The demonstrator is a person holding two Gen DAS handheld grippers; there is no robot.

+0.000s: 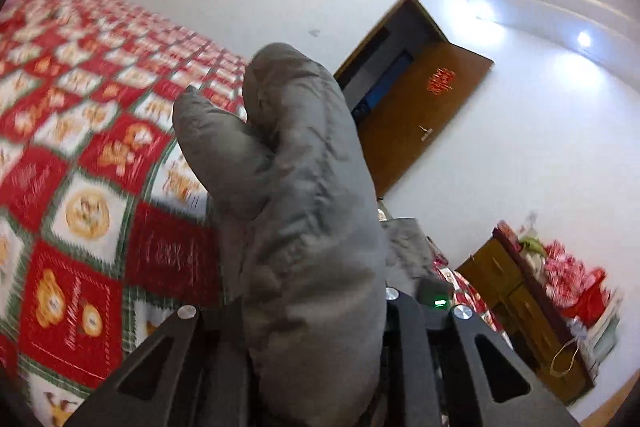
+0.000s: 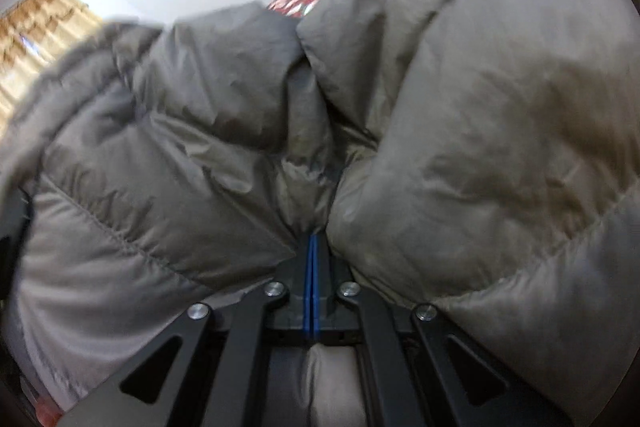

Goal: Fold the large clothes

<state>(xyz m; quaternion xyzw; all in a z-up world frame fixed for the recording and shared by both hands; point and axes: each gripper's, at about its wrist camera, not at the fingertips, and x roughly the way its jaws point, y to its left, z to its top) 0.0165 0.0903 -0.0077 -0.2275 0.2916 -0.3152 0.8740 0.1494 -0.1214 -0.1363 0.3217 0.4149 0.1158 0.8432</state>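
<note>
Fingers of the left gripper (image 1: 316, 307) are closed on a fold of the grey puffer jacket (image 1: 296, 187), above the bed (image 1: 80, 147). Right gripper (image 2: 311, 255) pinches the same jacket tightly, its blue pads (image 2: 307, 283) pressed together.

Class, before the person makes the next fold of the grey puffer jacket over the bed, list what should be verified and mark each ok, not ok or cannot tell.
1. Left gripper clamps the grey quilted puffer jacket: ok, padded fabric bulges up between its arms.
2. Right gripper grips the jacket: ok, blue pads pressed together with fabric pinched at their tips.
3. Red, white and green patchwork bedspread free for laying down: ok where visible.
4. Jacket smooth and flat: not ok, it is bunched.
5. Sleeves and hem located: cannot tell.
6. Brown wooden door clear of the work: ok.
</note>
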